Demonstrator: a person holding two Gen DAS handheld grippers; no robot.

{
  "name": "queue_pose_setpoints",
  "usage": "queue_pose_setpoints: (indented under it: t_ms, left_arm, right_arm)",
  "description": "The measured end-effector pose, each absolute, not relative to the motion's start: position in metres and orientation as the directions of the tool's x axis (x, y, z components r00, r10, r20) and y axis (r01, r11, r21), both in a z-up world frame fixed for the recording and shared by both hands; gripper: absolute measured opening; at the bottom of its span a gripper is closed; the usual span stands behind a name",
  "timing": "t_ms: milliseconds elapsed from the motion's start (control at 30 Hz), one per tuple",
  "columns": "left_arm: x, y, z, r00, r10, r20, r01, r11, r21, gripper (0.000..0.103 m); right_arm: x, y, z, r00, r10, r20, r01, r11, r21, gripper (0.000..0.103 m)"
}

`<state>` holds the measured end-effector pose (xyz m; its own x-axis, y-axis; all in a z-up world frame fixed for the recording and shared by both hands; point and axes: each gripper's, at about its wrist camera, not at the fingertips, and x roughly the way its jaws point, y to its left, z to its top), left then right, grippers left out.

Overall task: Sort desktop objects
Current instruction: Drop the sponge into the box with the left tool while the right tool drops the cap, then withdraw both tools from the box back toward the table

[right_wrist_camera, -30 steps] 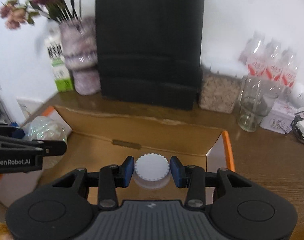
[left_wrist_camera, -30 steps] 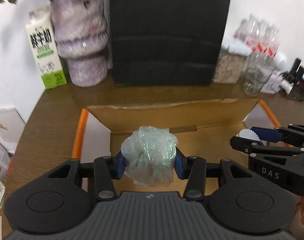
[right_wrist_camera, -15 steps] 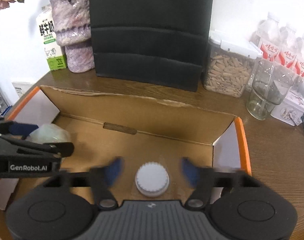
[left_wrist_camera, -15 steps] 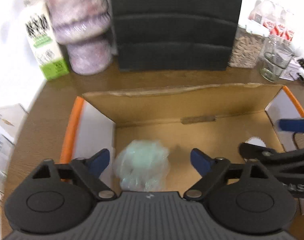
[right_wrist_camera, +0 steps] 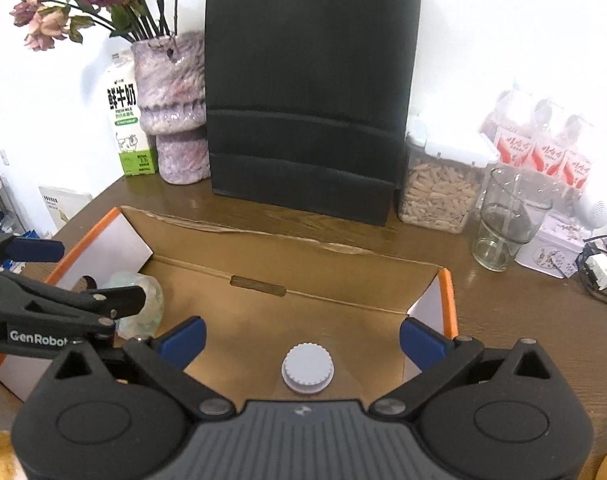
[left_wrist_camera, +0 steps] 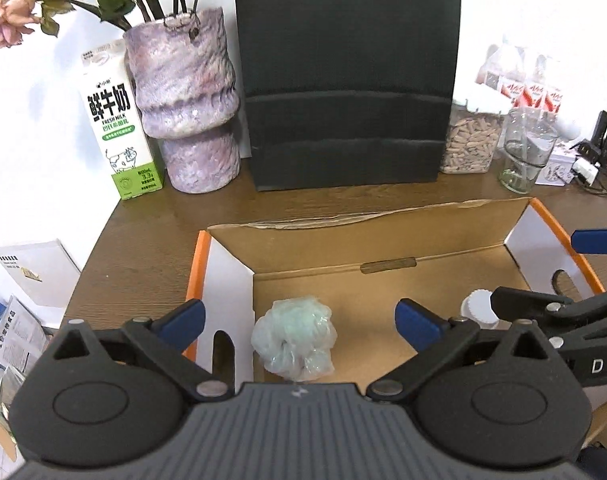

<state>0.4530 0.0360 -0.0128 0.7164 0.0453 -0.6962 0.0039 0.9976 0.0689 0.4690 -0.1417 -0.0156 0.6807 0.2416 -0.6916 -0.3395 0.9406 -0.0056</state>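
A crumpled pale green plastic bag (left_wrist_camera: 293, 340) lies on the floor of the open cardboard box (left_wrist_camera: 383, 236), at its left end. My left gripper (left_wrist_camera: 299, 318) hangs above it, jaws opening wide, blue pads well clear of the bag on both sides. A white ridged cap (right_wrist_camera: 307, 368) rests on the box floor (right_wrist_camera: 303, 280) toward the right end. My right gripper (right_wrist_camera: 302, 338) stands over the cap, jaws opening too, nothing touching its pads. The same cap (left_wrist_camera: 477, 308) peeks out beside the right gripper's fingers in the left wrist view.
Behind the box stand a black paper bag (left_wrist_camera: 347, 80), a purple vase (left_wrist_camera: 183, 100) with dried roses and a milk carton (left_wrist_camera: 117, 120). To the right are a jar of seeds (right_wrist_camera: 439, 188), an empty glass (right_wrist_camera: 507, 220), bottles and cables (right_wrist_camera: 599, 276).
Both grippers let go: the left released the plastic bag, the right the white cap, and both objects now lie on the box floor. Both jaws spread wide and the grippers drew back.
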Motion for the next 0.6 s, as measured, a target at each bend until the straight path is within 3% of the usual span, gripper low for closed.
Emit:
queue_pose_setpoints:
  t_ms: [600]
  left_arm:
    - [0.340, 0.048, 0.048, 0.849, -0.014, -0.528, 0.014, 1.000, -0.004, 0.103]
  right_arm:
    - [0.369, -0.169, 0.036, 0.772, 0.299, -0.561, -0.346, 0.938, 0.024, 0.103]
